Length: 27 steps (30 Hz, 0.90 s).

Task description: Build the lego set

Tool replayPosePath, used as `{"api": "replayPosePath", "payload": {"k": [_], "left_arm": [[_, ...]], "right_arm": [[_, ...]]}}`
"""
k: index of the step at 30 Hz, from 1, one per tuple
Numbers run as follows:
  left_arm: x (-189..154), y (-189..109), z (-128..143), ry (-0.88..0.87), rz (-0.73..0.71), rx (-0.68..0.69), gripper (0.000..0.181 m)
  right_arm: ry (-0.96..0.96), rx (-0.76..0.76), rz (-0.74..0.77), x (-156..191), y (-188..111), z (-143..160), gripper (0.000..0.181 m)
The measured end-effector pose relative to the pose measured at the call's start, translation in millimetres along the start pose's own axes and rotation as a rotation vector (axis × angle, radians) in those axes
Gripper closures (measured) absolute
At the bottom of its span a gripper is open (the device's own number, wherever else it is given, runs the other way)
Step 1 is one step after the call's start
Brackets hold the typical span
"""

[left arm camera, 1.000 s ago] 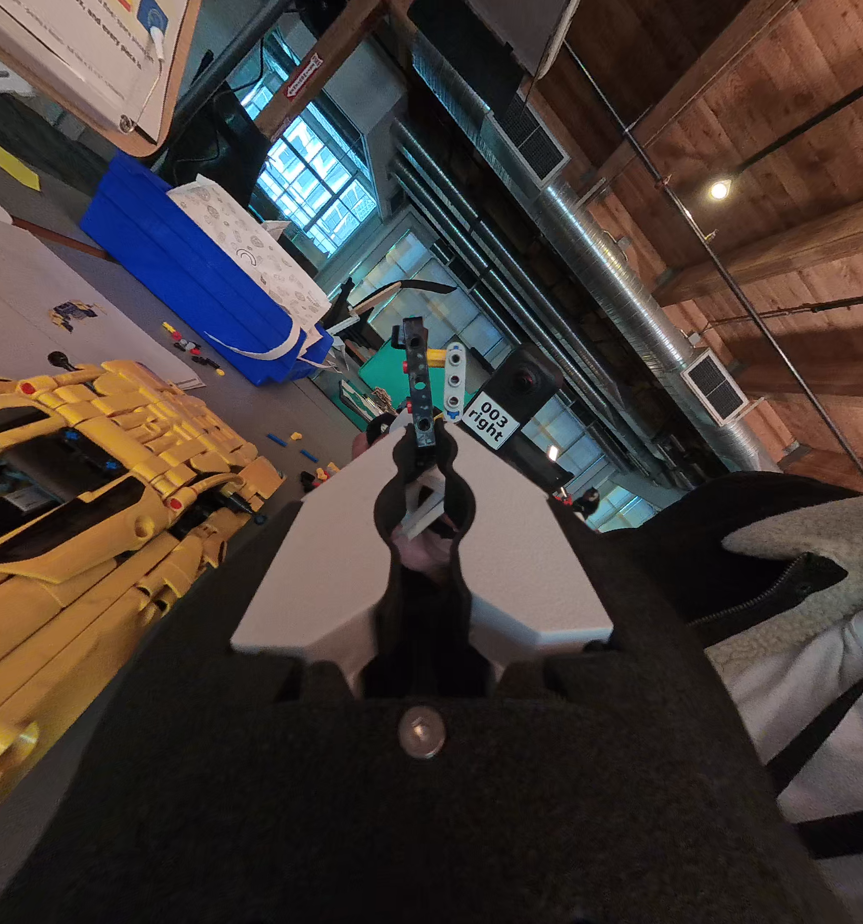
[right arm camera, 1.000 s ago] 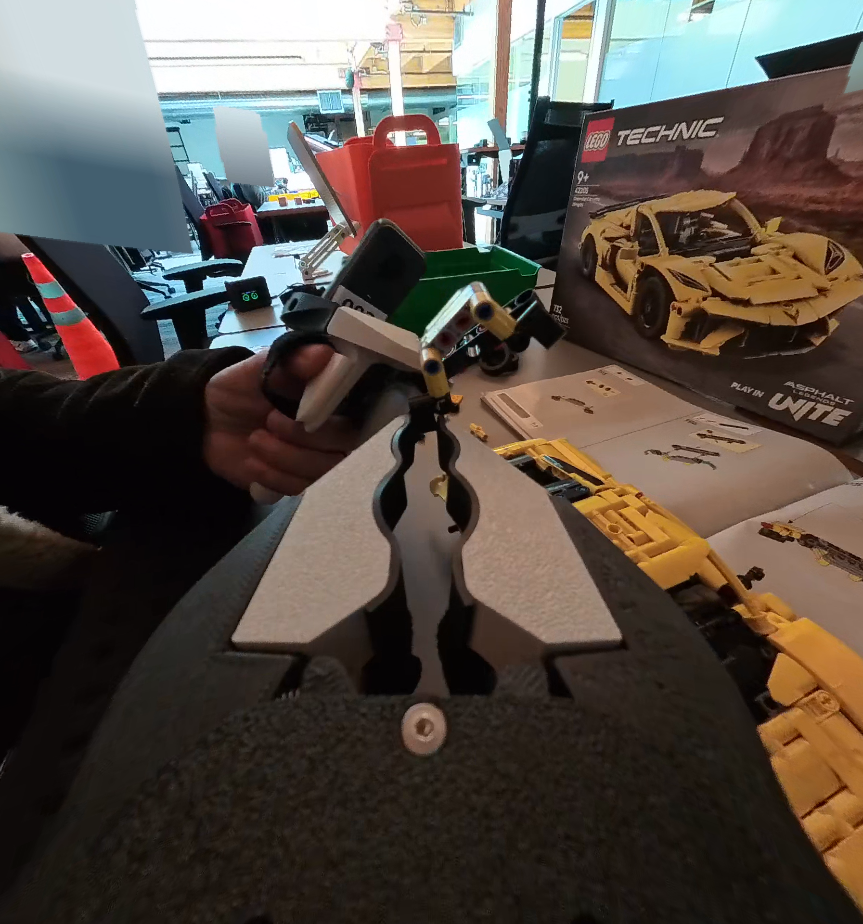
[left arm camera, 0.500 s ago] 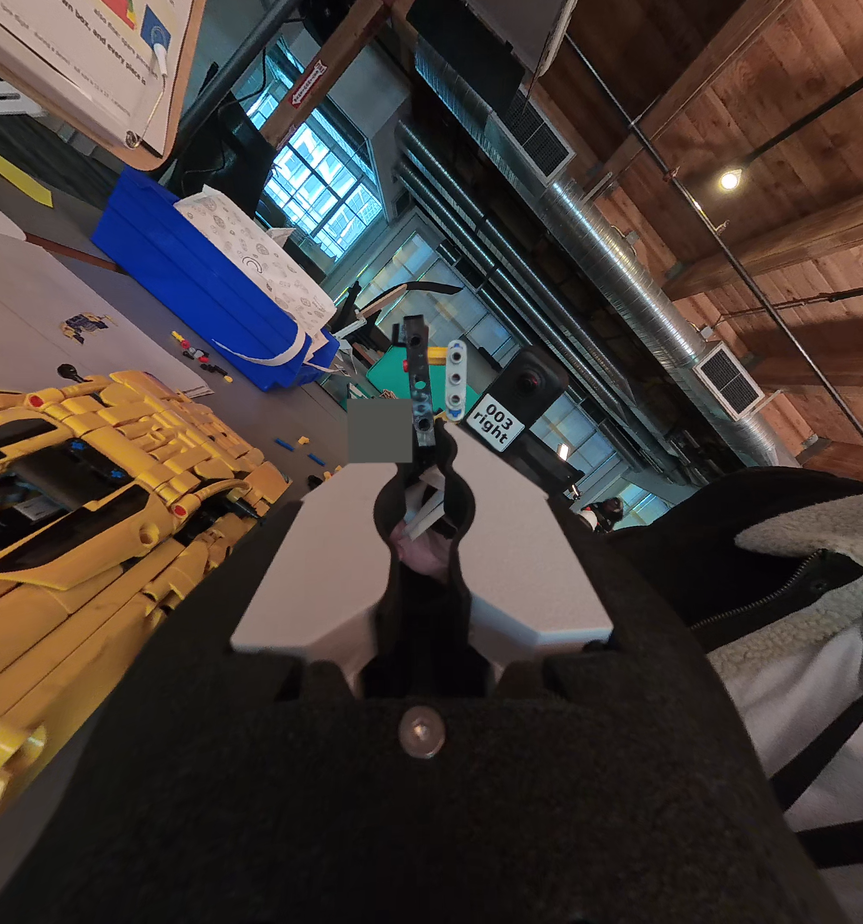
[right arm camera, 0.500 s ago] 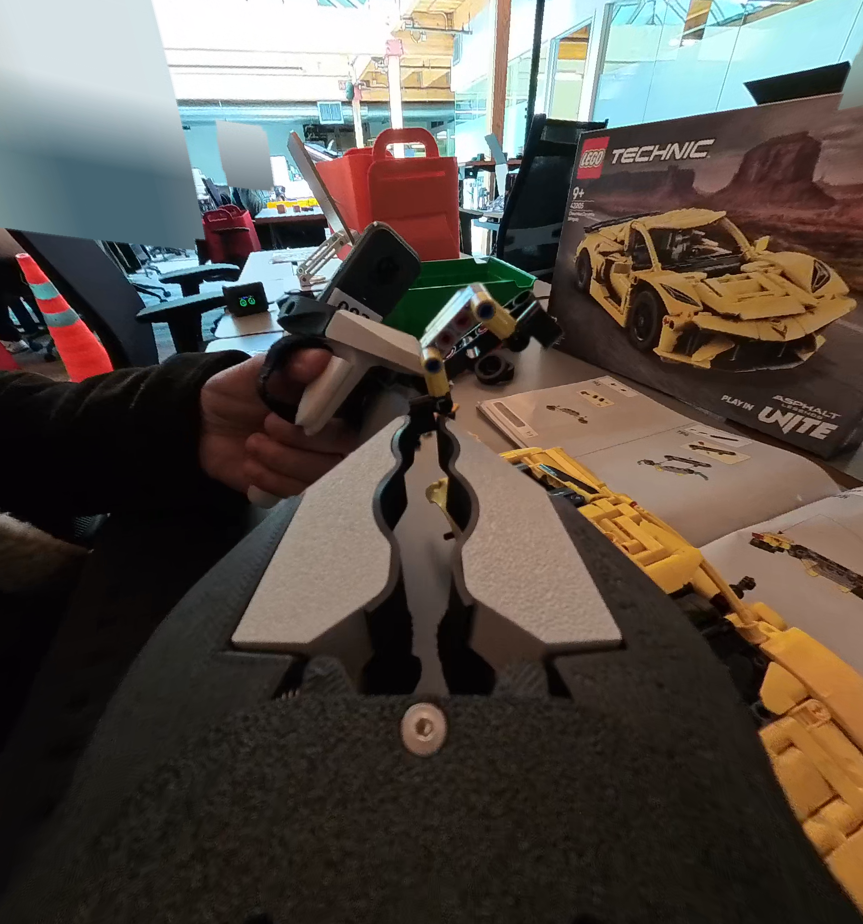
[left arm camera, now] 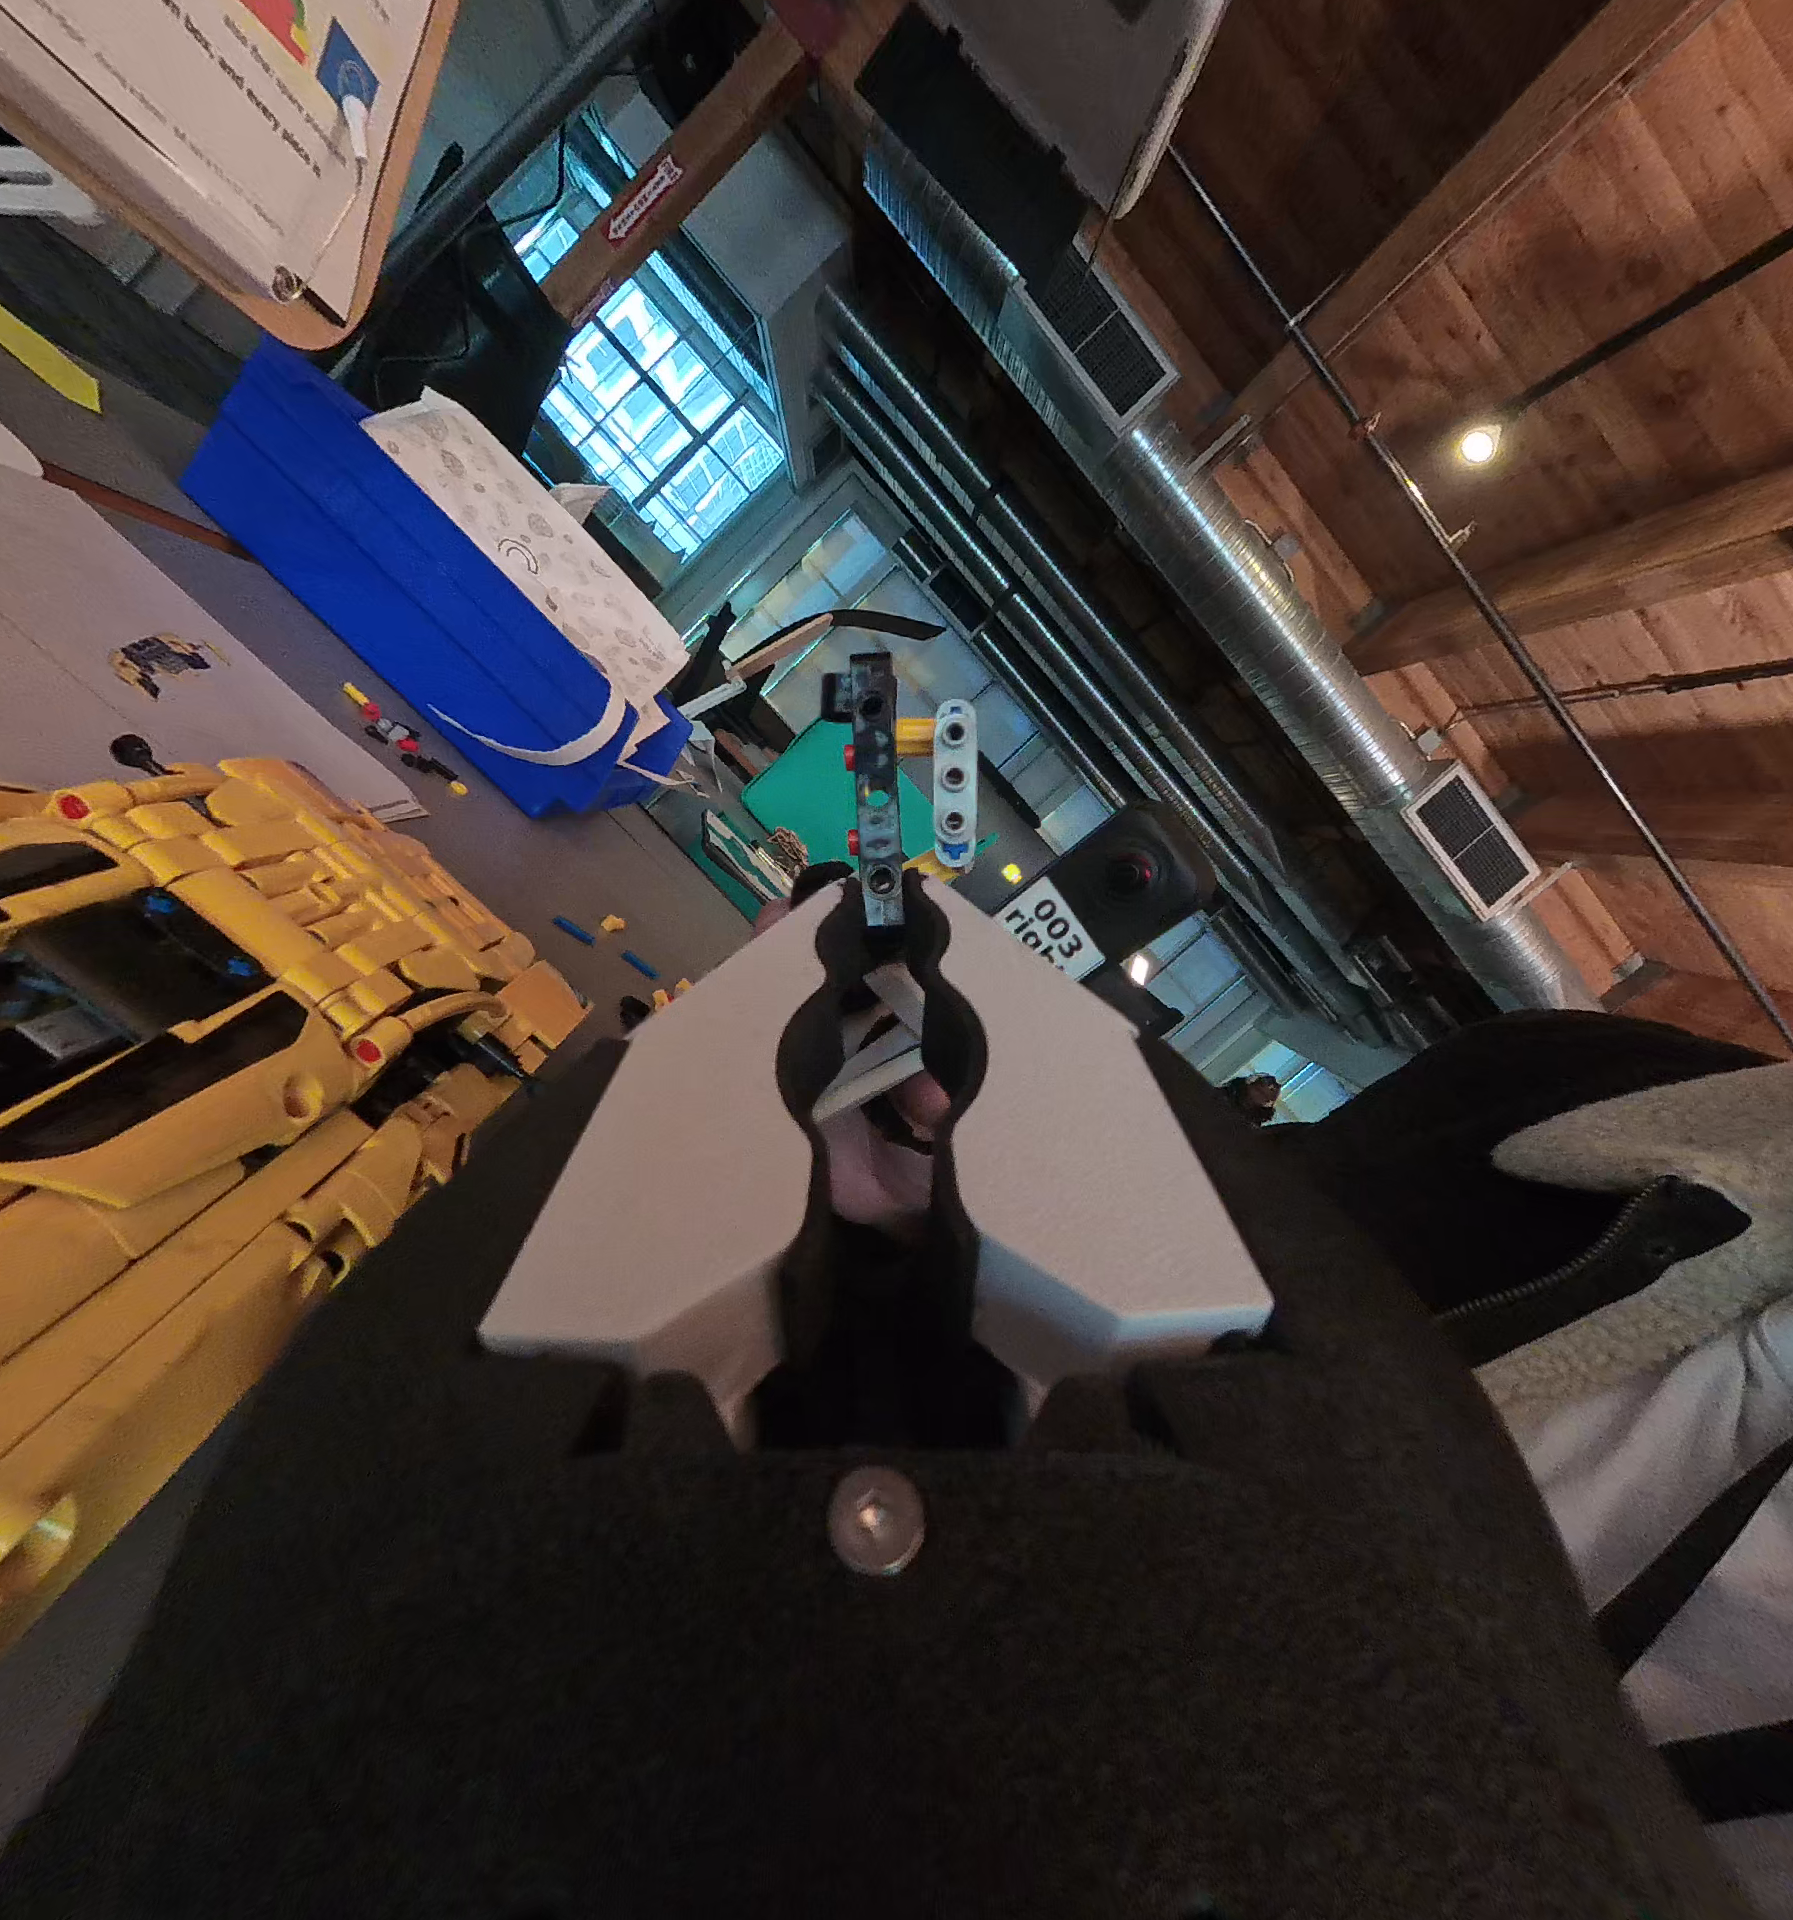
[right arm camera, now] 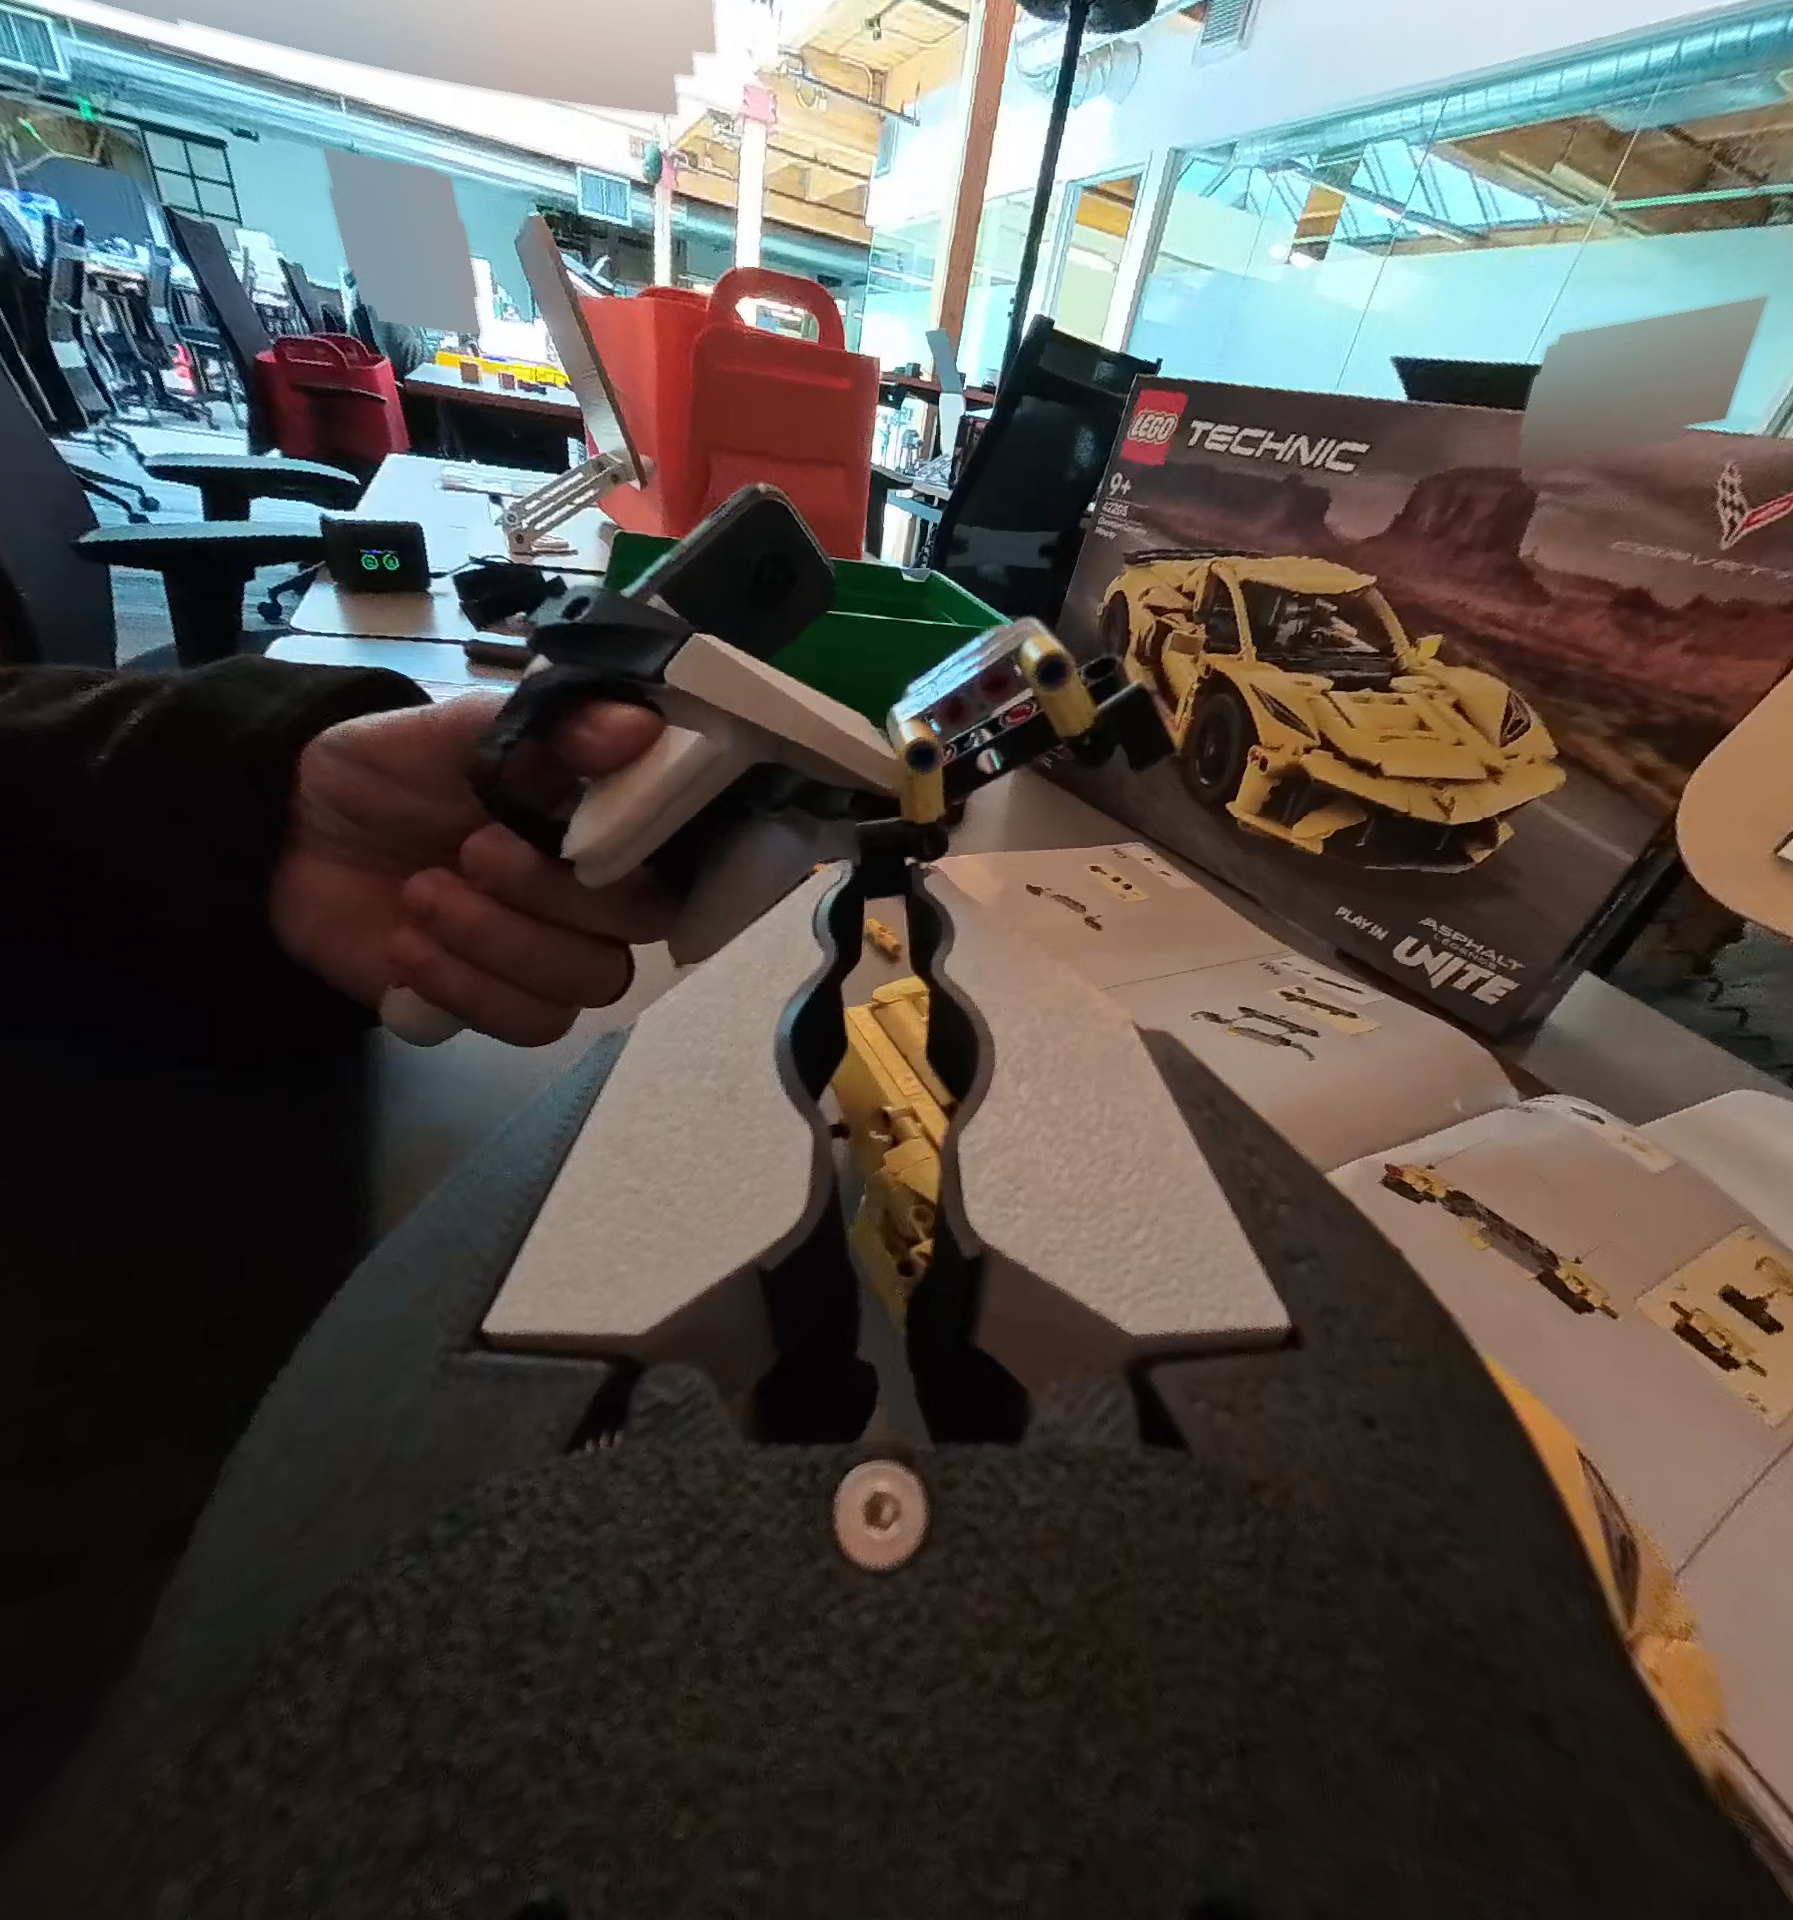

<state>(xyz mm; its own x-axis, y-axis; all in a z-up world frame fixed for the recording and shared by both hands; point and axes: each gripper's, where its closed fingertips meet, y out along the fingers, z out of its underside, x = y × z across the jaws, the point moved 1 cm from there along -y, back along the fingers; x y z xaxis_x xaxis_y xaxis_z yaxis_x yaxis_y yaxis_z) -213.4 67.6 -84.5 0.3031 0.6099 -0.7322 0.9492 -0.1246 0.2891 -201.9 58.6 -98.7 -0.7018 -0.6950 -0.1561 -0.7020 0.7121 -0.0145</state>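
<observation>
While the yellow car [left arm camera: 175,1049] is sitting on the bench [left arm camera: 518,862] to the left, both grippers are holding one small sub-assembly [right arm camera: 996,717] up in the air between them, probably so its parts can be lined up clear of the bench. The left gripper [left arm camera: 884,914] is clenching the black beam [left arm camera: 874,790] by its near end, leaving the pin holes exposed. The right gripper [right arm camera: 884,868] is pinching a black connector under the yellow pin [right arm camera: 923,779], apparently pressing it home.

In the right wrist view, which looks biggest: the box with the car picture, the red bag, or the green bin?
1. Box, plainly biggest.
2. Red bag.
3. Green bin, partly hidden, so unsure.
The bag sits farther back, so real sizes may differ.
</observation>
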Motion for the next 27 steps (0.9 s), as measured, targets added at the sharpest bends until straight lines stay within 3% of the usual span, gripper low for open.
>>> {"api": "replayPosePath", "payload": {"k": [8,12,14,18,23,27], "left_arm": [[4.0,2.0,2.1,0.032,-0.039,-0.006,0.174],[5.2,2.2,0.8,0.159,-0.118,0.017,0.174],[4.4,2.3,-1.7,0.306,-0.192,0.02,0.174],[12.6,-5.6,-11.4,0.759,-0.487,0.078,0.174],[16.2,-3.3,-3.6,1.29,-0.707,0.24,0.174],[13.2,0.9,8.7,1.615,-0.734,0.336,0.174]], "right_arm": [[0.08,0.012,-0.033,-1.4,0.1,4.9,0.175],[0.157,0.008,-0.025,-3.9,2.4,6.6,0.173],[0.254,-0.031,-0.075,-0.9,3.3,4.0,0.161],[0.474,-0.09,-0.098,-10.9,0.5,-2.2,0.131],[0.625,-0.153,-0.101,-26.0,-8.7,-10.9,0.117],[0.698,-0.094,-0.154,-31.2,-19.1,-3.2,0.13]]}}
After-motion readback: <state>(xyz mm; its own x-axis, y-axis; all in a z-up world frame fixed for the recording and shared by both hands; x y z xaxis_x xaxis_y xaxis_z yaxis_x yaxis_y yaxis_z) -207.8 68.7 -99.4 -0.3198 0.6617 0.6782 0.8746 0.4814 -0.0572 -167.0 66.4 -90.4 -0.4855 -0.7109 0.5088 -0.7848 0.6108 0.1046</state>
